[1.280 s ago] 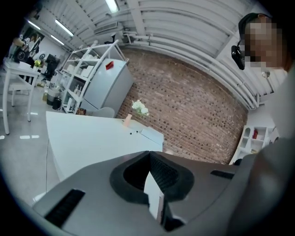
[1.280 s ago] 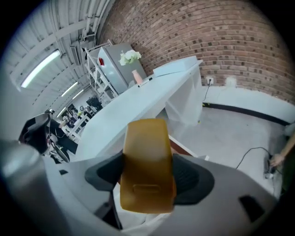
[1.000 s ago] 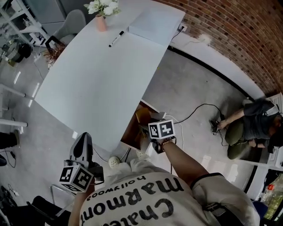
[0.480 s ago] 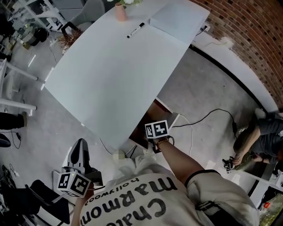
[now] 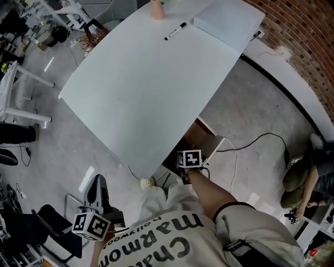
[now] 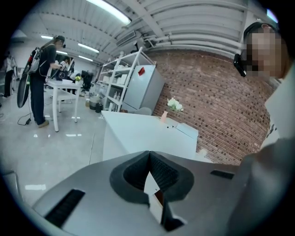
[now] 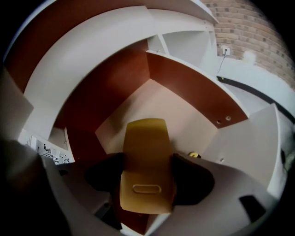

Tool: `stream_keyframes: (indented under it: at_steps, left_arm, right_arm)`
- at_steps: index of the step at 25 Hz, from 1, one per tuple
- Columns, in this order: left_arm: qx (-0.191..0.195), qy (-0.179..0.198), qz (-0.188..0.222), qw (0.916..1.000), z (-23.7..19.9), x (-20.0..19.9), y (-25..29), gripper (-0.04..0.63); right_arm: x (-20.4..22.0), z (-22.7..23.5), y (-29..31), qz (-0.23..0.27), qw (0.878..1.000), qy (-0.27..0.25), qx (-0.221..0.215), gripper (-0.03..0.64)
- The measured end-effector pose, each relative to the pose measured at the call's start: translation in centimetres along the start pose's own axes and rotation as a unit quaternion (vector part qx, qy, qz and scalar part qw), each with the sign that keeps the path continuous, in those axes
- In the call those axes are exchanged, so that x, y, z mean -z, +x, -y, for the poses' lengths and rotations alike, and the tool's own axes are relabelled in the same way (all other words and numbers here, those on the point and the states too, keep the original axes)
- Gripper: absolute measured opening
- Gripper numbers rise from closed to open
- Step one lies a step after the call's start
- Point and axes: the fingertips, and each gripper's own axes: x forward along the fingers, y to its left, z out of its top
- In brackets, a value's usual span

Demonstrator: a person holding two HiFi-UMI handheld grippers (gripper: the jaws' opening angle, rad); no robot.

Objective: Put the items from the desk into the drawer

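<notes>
Yellow item clamped in my right gripper; open drawer beyond its fingertips. Next: lower, release. Left gripper closed, empty.

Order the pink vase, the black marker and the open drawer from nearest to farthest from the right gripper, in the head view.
1. Open drawer: right at the right gripper, under the desk.
2. Black marker: far along the desk top.
3. Pink vase: desk's far end, beyond the marker.
</notes>
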Motion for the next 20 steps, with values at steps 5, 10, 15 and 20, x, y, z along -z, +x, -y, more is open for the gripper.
stream_keyframes:
  at_steps: [5, 10, 15, 20]
  left_arm:
    - [-0.011, -0.006, -0.009, 0.9999, -0.6, 1.4, 0.2, 0.002]
    - [-0.011, -0.016, -0.014, 0.9997, -0.5, 2.8, 1.1, 0.002]
    - [-0.024, -0.031, -0.017, 0.9991, -0.7, 4.3, 0.9, 0.002]
    - [-0.04, -0.042, -0.021, 0.9981, -1.0, 5.3, 0.3, 0.002]
  right_arm:
    - [0.5, 1.0, 1.8, -0.001, 1.0, 0.018, 0.018, 0.348]
    - [0.1, 1.4, 3.0, 0.003, 0.999, 0.009, 0.031, 0.35]
    - [0.4, 2.2, 3.8, -0.007, 0.998, -0.003, 0.057, 0.351]
    - [-0.1, 1.8, 4.9, -0.002, 0.999, -0.001, 0.047, 0.35]
